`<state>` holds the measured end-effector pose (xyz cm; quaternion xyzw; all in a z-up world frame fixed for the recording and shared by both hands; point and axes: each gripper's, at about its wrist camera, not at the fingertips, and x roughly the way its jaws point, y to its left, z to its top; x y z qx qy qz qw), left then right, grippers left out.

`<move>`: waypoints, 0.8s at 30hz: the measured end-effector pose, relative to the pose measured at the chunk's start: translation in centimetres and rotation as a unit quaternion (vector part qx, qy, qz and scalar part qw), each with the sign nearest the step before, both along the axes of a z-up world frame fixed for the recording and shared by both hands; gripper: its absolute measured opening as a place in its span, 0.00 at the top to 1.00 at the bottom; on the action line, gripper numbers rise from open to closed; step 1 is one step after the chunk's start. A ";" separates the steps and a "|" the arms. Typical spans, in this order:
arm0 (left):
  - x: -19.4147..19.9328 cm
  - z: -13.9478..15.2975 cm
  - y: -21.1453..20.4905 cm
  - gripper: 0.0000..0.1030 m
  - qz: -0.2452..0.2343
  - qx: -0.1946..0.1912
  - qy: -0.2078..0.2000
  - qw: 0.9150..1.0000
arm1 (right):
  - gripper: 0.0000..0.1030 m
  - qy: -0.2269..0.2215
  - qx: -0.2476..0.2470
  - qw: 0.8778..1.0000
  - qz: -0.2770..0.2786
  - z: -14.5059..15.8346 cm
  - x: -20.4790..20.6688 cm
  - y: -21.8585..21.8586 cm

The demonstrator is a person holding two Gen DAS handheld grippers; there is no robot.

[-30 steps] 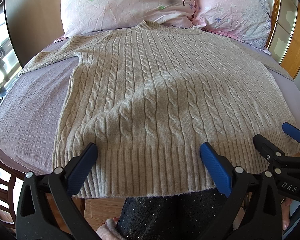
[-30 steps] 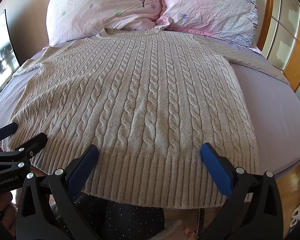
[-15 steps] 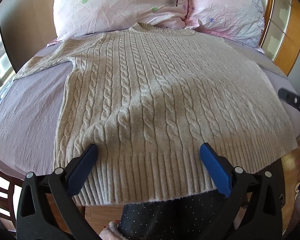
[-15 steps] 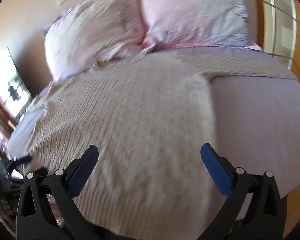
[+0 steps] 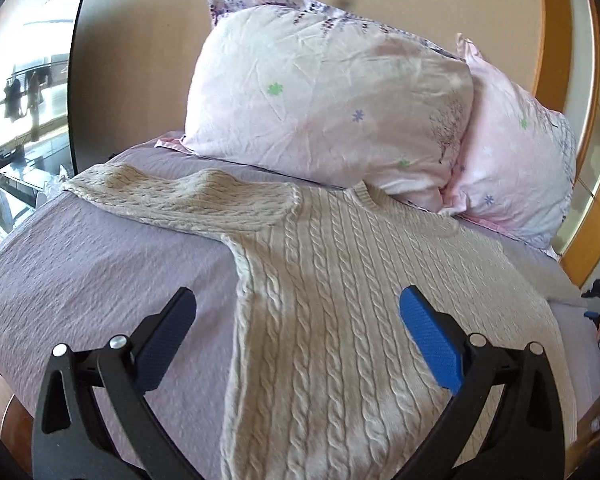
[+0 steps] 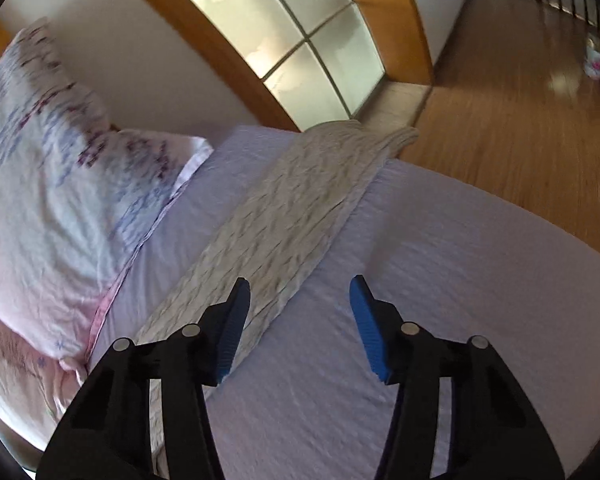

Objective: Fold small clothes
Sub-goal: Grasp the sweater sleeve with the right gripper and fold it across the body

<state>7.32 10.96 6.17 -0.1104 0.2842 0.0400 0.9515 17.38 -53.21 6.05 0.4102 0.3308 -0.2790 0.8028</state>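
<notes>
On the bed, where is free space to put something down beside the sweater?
Bare sheet lies below the left sleeve, beside the sweater body. More bare sheet lies beside the right sleeve, toward the floor. The pillows crowd the head end.

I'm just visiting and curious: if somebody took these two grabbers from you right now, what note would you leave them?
Left gripper: open, empty, above the sweater body.
Right gripper: open, empty, over the sleeve that runs to the bed's edge.
The sweater lies flat on the purple bed sheet, neck at the pillows, both sleeves spread out.
Done: nothing folded.
Left: probably fold the sleeves in, then the body.
</notes>
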 end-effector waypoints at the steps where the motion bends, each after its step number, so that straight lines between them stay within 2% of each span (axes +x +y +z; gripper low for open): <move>1: 0.3 0.1 0.7 0.02 0.011 0.004 0.001 1.000 | 0.49 -0.007 -0.004 1.000 -0.009 0.0 0.2 -0.5; 3: 1.0 0.1 2.1 0.02 0.032 0.013 0.004 0.999 | 0.49 -0.019 -0.003 1.000 -0.019 -0.2 0.4 -1.4; 5: 1.5 0.0 3.3 0.02 0.044 0.015 0.008 0.999 | 0.60 -0.041 -0.006 0.999 -0.024 -0.8 0.8 -1.8; 6: 1.6 0.0 4.0 0.02 0.051 0.015 0.010 0.999 | 0.79 -0.037 -0.013 0.999 -0.022 -1.0 0.9 -1.9; 7: 1.8 0.0 4.9 0.02 0.060 0.012 0.012 0.998 | 0.91 -0.027 -0.016 0.999 -0.019 -1.3 1.2 -1.9; 8: 2.0 0.0 5.8 0.02 0.066 0.008 0.014 0.998 | 0.91 -0.035 -0.004 0.999 -0.016 -1.5 1.1 -1.9; 10: 2.3 0.2 7.8 0.02 0.080 0.005 0.014 0.997 | 0.92 -0.067 -0.019 0.998 -0.008 0.0 0.5 -0.5; 13: 2.9 0.7 11.3 0.02 0.116 0.009 0.013 0.993 | 0.93 -0.127 -0.072 0.987 0.064 4.6 1.5 5.1; 14: 3.1 0.9 12.2 0.02 0.125 0.007 0.012 0.992 | 0.93 -0.151 -0.087 0.979 0.102 6.7 2.6 8.0; 16: 4.0 1.0 14.5 0.02 0.152 -0.001 0.017 0.988 | 0.93 -0.194 -0.107 0.958 0.182 10.0 4.0 14.2; 18: 4.9 0.7 16.7 0.02 0.169 -0.026 0.029 0.985 | 0.93 -0.230 -0.121 0.925 0.276 12.7 5.4 21.8; 20: 5.7 0.2 18.3 0.02 0.173 -0.066 0.043 0.982 | 0.93 -0.249 -0.114 0.889 0.367 13.7 7.1 29.8; 22: 6.5 -0.6 19.8 0.02 0.174 -0.109 0.052 0.977 | 0.92 -0.237 -0.090 0.856 0.451 12.5 8.9 36.8; 23: 6.8 -0.9 20.4 0.02 0.179 -0.123 0.054 0.975 | 0.92 -0.207 -0.079 0.833 0.507 10.9 10.1 41.2; 24: 7.0 -1.2 21.0 0.02 0.189 -0.132 0.057 0.971 | 0.91 -0.166 -0.075 0.815 0.550 9.1 10.9 44.9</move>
